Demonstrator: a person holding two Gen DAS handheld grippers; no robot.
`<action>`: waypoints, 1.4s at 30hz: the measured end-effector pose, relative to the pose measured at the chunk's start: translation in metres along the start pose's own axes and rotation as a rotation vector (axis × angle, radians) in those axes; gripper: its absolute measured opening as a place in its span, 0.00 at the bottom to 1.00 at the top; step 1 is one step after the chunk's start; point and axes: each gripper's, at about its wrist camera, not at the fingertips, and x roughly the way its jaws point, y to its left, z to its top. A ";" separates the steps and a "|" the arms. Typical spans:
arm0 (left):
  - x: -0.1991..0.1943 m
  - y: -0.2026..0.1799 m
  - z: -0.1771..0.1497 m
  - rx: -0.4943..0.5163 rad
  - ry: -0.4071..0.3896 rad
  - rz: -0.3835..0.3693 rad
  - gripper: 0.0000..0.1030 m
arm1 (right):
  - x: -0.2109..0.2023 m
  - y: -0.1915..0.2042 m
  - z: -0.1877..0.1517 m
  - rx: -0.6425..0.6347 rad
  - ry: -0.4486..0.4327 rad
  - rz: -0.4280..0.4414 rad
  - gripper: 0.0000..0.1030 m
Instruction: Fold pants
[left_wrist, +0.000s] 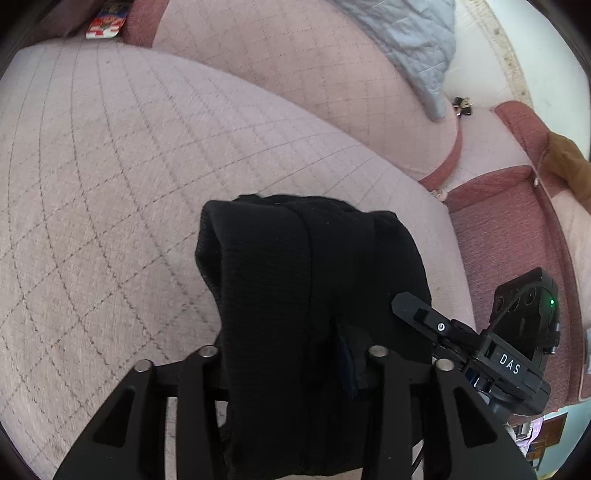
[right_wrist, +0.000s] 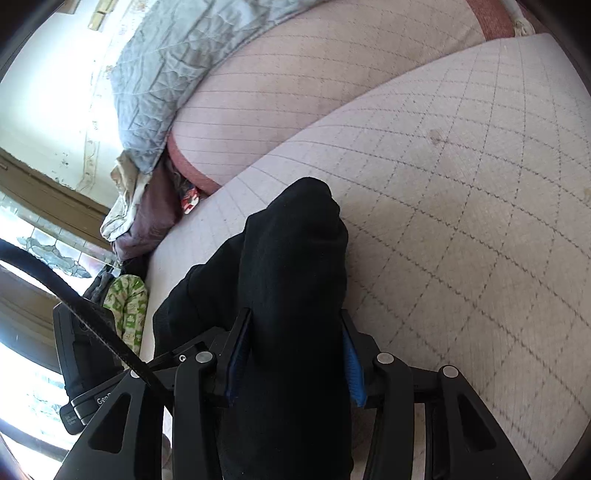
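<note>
Left hand-held gripper (left_wrist: 291, 354) clamped on black pants (left_wrist: 295, 266) — right hand-held gripper (right_wrist: 295, 354) likewise.

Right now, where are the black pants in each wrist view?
Left wrist: black pants at bottom centre, bunched between the left claw fingers.
Right wrist: black pants at bottom centre, clamped in the right claw.
Shared landmark: grey-blue quilted blanket on the sofa back.

both grippers (left_wrist: 295, 369) (right_wrist: 291, 354) clamped, angled downward
</note>
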 end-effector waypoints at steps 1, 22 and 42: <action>0.000 0.006 -0.001 -0.013 0.007 -0.007 0.42 | 0.001 -0.004 -0.002 0.002 0.000 -0.013 0.53; -0.009 0.032 0.000 -0.151 -0.032 -0.052 0.51 | -0.047 0.011 -0.061 -0.188 -0.076 -0.155 0.57; -0.151 -0.090 -0.201 0.333 -0.427 0.435 0.80 | -0.167 -0.003 -0.221 -0.300 -0.286 -0.399 0.64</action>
